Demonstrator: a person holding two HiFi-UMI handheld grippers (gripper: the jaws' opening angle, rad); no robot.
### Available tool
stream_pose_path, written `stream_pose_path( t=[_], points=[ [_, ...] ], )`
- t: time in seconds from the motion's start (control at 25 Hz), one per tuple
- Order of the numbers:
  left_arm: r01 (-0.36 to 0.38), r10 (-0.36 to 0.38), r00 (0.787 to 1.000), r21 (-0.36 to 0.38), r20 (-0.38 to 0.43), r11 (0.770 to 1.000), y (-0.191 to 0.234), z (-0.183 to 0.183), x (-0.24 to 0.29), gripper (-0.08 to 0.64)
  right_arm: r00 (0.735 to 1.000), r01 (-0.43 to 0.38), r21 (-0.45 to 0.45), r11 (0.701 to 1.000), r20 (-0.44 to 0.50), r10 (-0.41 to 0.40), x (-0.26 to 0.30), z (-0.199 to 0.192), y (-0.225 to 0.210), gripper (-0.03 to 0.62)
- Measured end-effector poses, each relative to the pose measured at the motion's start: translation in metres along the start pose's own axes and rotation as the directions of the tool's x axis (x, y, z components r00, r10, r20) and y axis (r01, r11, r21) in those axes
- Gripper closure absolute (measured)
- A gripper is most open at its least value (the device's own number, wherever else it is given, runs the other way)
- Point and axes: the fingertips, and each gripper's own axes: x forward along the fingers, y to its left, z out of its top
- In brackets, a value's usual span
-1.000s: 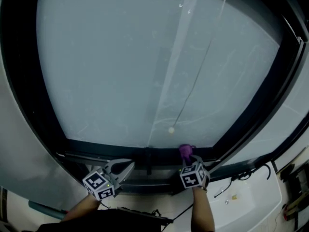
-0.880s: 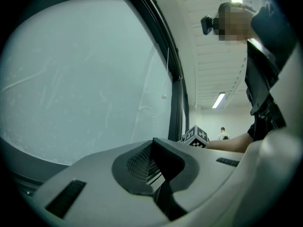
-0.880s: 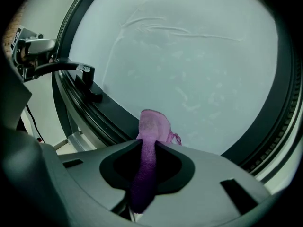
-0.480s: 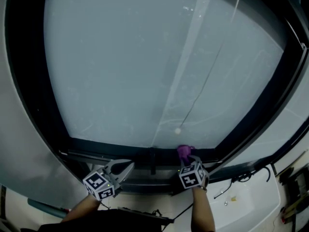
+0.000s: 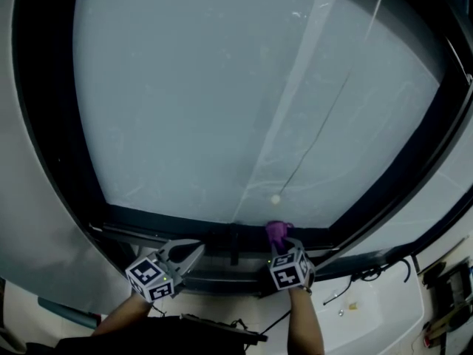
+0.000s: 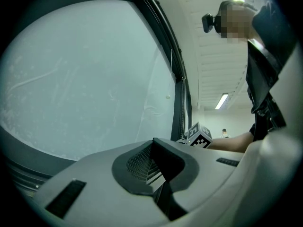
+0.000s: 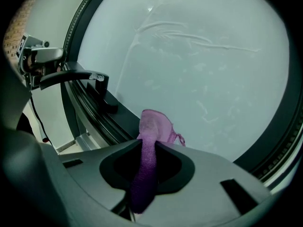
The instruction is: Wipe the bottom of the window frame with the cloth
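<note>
Head view, perhaps streaked pane [image 5: 192, 87], dark frame [image 5: 170, 221], clamped cloth [image 5: 276, 233]

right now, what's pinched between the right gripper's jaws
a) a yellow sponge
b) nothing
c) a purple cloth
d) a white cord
C: the right gripper view shows the right gripper with its jaws closed on the purple cloth, whose bunched end sticks out past the jaw tips toward the window glass.
</note>
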Motion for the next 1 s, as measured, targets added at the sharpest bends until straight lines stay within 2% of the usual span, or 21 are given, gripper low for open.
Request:
stream_pose_path(
  t=[1.0],
  points=[
    [-0.042, 0.042, 0.999, -0.003, 0.000, 0.999, 0.008, -0.001, -0.012, 0.558, 0.990, -0.136, -0.045, 0.990, 0.030, 0.137, 0.001, 0.036, 0.044, 0.517]
  ],
)
